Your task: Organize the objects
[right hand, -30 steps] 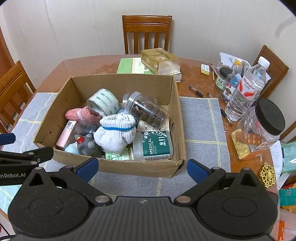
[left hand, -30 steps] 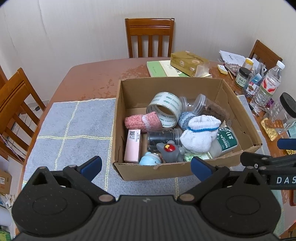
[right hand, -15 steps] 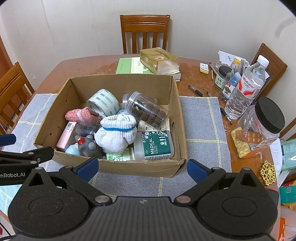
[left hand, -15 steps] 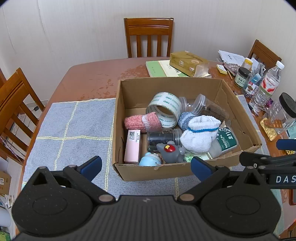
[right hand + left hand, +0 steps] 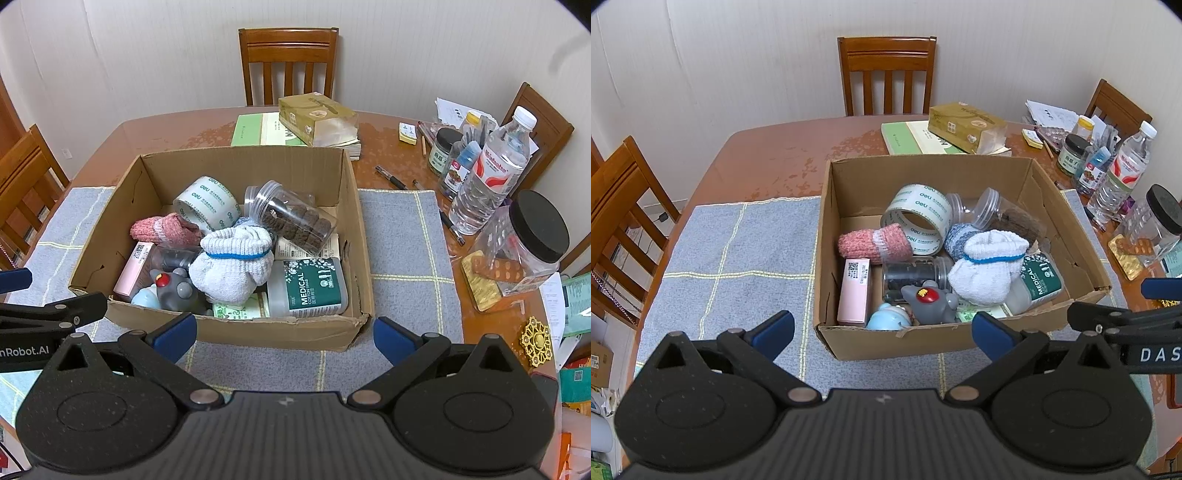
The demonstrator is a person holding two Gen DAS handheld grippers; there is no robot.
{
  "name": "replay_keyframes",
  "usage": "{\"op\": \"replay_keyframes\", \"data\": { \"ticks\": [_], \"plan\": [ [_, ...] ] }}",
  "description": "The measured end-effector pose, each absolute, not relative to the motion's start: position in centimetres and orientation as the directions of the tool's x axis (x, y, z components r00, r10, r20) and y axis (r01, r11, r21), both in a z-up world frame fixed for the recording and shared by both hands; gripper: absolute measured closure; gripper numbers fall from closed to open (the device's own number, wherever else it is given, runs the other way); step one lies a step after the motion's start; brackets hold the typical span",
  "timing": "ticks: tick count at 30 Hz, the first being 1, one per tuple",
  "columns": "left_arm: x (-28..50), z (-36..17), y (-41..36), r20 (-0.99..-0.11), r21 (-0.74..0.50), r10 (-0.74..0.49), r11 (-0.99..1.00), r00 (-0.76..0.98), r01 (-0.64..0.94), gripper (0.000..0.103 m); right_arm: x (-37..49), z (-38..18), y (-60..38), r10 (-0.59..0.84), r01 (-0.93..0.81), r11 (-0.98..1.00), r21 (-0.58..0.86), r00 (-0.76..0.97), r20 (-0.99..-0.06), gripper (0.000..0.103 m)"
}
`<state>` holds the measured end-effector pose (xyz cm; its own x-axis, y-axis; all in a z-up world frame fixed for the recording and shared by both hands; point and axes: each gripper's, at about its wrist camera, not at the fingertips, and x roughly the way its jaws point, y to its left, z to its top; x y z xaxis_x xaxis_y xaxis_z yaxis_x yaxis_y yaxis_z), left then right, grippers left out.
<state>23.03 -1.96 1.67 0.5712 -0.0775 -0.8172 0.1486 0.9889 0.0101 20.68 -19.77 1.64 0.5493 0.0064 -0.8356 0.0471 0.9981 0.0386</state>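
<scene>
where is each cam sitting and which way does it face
Left wrist: rides the left gripper, above the table's near edge, facing the cardboard box; open jaws below, the right gripper at its right edge.
Right wrist: rides the right gripper, further right, same heading; open jaws below, the left gripper at its left edge.
Shared: the box, tape roll, white sock.
</scene>
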Motion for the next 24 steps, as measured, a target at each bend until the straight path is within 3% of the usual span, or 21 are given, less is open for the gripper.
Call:
{"op": "replay_keyframes", "data": {
  "ticks": [24],
  "plan": [
    [22.97, 1.70, -2.38, -0.818, 0.012, -0.078, 0.988, 0.570, 0.153, 0.001, 20.66, 1.77, -19.91, 0.000, 0.063, 0.997, 0.041, 0.547, -0.837, 0.000]
  ]
}}
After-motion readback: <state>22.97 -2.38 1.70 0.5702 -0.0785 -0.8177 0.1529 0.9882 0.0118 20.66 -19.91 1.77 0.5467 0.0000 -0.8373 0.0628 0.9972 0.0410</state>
